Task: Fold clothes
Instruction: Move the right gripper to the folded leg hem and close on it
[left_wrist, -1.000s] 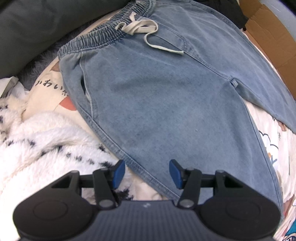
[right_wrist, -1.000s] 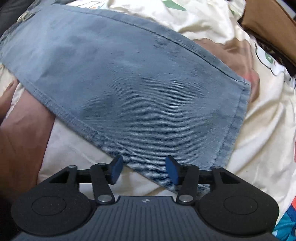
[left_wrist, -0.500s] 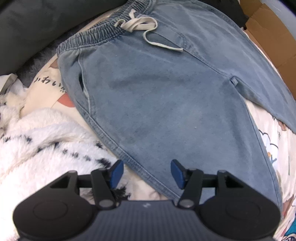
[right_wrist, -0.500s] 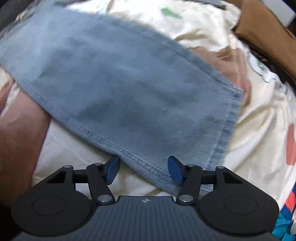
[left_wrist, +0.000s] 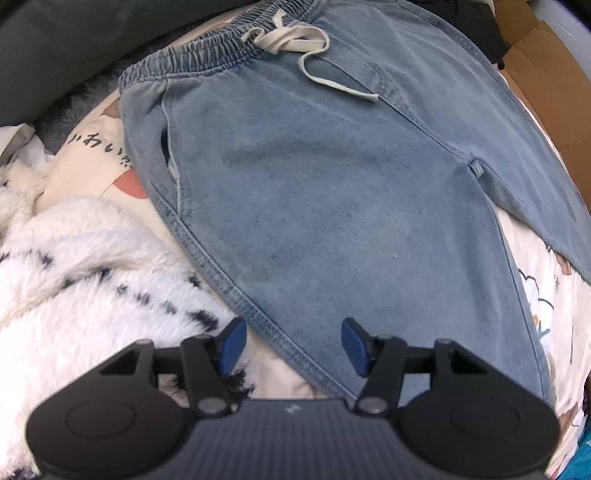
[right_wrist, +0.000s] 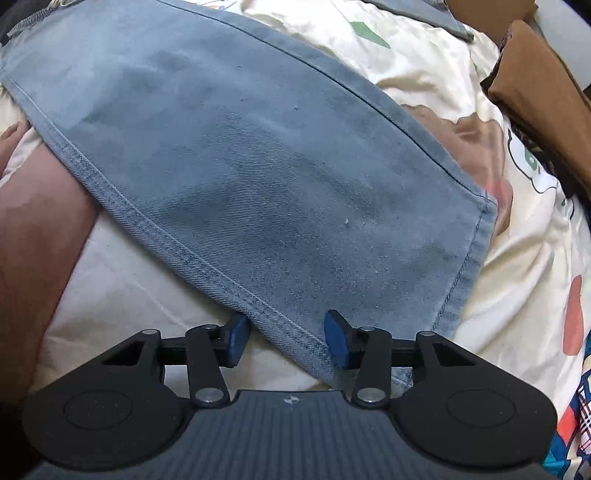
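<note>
**Both grippers poised at the near edge of spread jeans**

While the jeans (left_wrist: 314, 206) lay spread flat across the printed bedsheet (right_wrist: 524, 236), both tools sat low at the side seam nearest the cameras, jaws apart, nothing clamped.

Left gripper (left_wrist: 291, 341): blue pads wide, straddling the stitched outer seam at bottom centre of the left wrist frame. Waistband (left_wrist: 192, 61) ran along the top of the frame, the cream drawstring (left_wrist: 291, 38) tied and trailing down right. Legs looked splayed, the second one running off the right edge, so the garment lay open rather than doubled.

Right gripper (right_wrist: 283, 339): pads also apart, seam passing between them at bottom centre of the right wrist frame. Leg hem (right_wrist: 469, 266) sat right of centre, close to the tool.

Judgement: one tool near the hip, one near the cuff, both on the same long edge, looks like a setup for pinching that seam and carrying the leg over. It would equally fit pads just let go after laying the leg out flat. Can't settle which.

Fluffy white throw with dark flecks (left_wrist: 92, 288) crowded the lower left of the left view, just beside the seam; could snag.

Writing: dark Japanese characters on the sheet print (left_wrist: 99, 151) at left, partly hidden under denim, too blurred to read with confidence. No brand label seen on the jeans.
</note>
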